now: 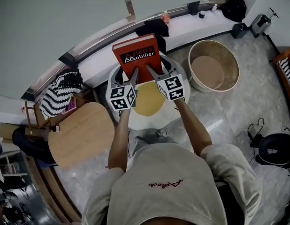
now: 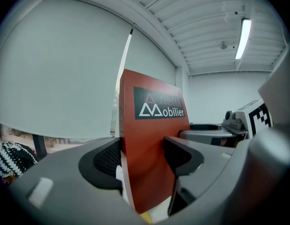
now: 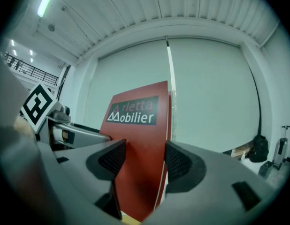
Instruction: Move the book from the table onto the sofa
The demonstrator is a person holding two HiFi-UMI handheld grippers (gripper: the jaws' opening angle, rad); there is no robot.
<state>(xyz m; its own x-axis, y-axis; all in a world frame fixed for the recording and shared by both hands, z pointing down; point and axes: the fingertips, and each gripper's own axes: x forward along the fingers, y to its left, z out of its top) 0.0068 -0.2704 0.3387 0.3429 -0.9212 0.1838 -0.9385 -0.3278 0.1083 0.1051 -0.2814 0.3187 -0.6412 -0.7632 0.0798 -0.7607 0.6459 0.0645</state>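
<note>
Grey shirt (image 1: pixel 159 186) fills the lower frame. Above it, the left gripper (image 1: pixel 128 76) and right gripper (image 1: pixel 156 73) each pinch the near edge of the red book (image 1: pixel 137 53), held over the round table (image 1: pixel 149 102) at upper centre. Moving both grips together and level should stop it twisting. Its long axis runs up-frame, away from the person, with the cover facing the camera.

We see a round white table (image 1: pixel 149 118) with a yellow patch (image 1: pixel 147 101) at its middle. Around it, the grey floor (image 1: pixel 239 111) carries a beige tub (image 1: pixel 214 65), a wooden table (image 1: pixel 81 134) and black cables (image 1: pixel 254 125).
</note>
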